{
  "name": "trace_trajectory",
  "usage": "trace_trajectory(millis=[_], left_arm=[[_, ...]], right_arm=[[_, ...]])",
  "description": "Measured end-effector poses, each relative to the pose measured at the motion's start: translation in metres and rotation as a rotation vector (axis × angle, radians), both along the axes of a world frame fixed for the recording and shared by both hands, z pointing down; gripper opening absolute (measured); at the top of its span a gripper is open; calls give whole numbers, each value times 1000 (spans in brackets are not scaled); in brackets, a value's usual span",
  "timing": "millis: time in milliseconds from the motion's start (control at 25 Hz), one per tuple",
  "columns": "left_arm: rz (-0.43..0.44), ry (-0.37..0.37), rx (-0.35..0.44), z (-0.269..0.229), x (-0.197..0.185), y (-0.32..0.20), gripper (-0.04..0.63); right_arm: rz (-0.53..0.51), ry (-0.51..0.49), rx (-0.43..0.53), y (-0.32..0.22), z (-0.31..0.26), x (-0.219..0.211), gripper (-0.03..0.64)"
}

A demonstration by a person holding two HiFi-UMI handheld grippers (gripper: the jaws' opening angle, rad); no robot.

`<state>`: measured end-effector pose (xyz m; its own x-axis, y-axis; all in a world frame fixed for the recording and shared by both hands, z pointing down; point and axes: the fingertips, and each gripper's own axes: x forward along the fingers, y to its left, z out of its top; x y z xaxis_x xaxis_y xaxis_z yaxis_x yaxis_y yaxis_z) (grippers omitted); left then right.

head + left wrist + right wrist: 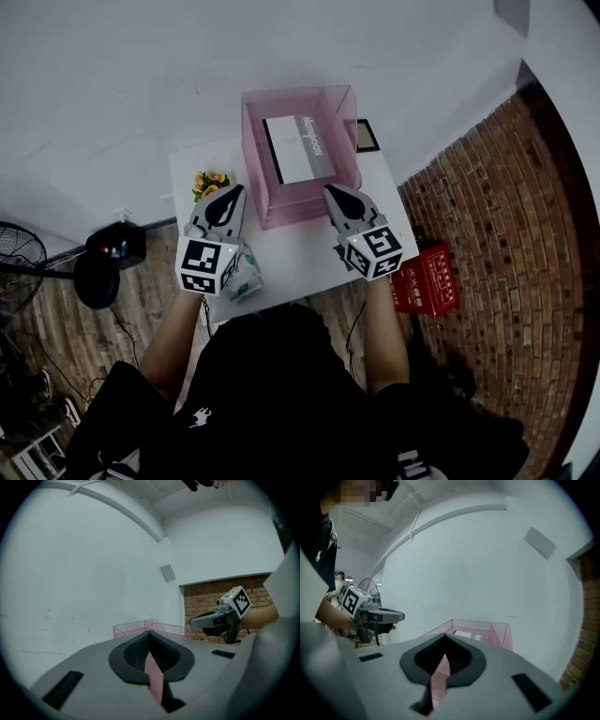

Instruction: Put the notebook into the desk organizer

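A pink see-through desk organizer (291,211) stands at the back of the white table (300,258). The grey and white notebook (302,148) lies inside it. My left gripper (228,194) hovers at the organizer's front left corner, jaws together, holding nothing. My right gripper (335,193) hovers at the front right corner, also shut and empty. From the left gripper view, the organizer's rim (136,627) shows just past the closed jaws, with the right gripper (206,619) off to the right. The right gripper view shows the organizer (487,630), the notebook (465,633) and the left gripper (393,616).
Yellow flowers (210,180) sit at the table's left edge, and a small packet (246,277) lies under my left hand. A dark framed item (367,134) is to the right of the organizer. On the floor are a red box (429,277) and a fan (19,262).
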<state>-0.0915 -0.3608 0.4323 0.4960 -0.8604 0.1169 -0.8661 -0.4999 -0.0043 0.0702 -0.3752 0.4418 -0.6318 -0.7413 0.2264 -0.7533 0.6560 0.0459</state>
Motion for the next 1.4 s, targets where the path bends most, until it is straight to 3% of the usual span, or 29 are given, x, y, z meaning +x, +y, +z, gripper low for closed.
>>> trace_trajectory(millis=[200,400,640,880,1400], left_arm=[[46,10,-4,3,7,8,2],[33,19,-9,1,16,24,2],[-30,19,-17,-1,32,50,2],[-93,7,-8,-4,64,93,2],[-234,-47,10,-6,106,211,2]], right_arm=[[46,-59,-6,33,-7,5,2],[26,-74,27,59,-17,5,2],[-10,-53,72,88,-32,21,2],[-19,-192,76,124,-56,64,2],[-45,-276,41,208,-55,131,2]])
